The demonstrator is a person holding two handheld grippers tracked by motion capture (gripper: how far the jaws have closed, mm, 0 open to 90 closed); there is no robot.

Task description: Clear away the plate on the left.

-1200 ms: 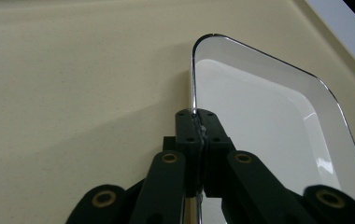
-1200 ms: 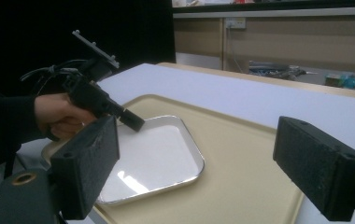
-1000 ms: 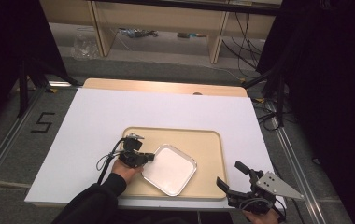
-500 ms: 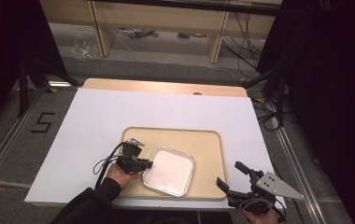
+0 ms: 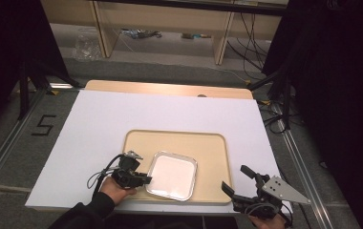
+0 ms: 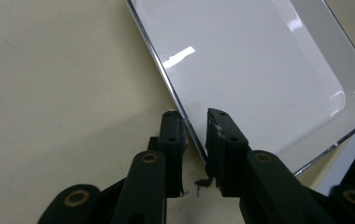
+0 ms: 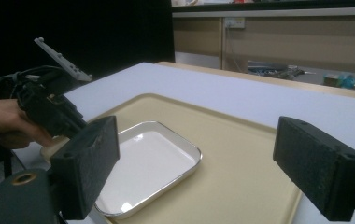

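The white dish (image 5: 171, 176) lies flat in the near-left part of the tan tray (image 5: 213, 143), and its near corner has come toward me and to the left over the last second. It was turned like a diamond nearer the tray's middle; now it sits squarer to the tray, close to the tray's left rim. My left tool (image 5: 141, 179) has its jaws pinched on the dish's left rim: in the left gripper view the chrome edge (image 6: 185, 122) runs right between the two black jaws, which look closed on it. I judge that I am dragging or turning the dish by that rim, and the grip has held through the move, so the pull can go on or the dish can be lifted.

My right tool (image 5: 234, 181) waits off the tray's near-right corner, over the edge of the white worktop (image 5: 170, 109), jaws wide apart and holding nothing; it has not moved.

As for writing, the dish and tray carry none that I can see. The one mark is a black figure "5" (image 5: 43, 125) on the floor left of the worktop.
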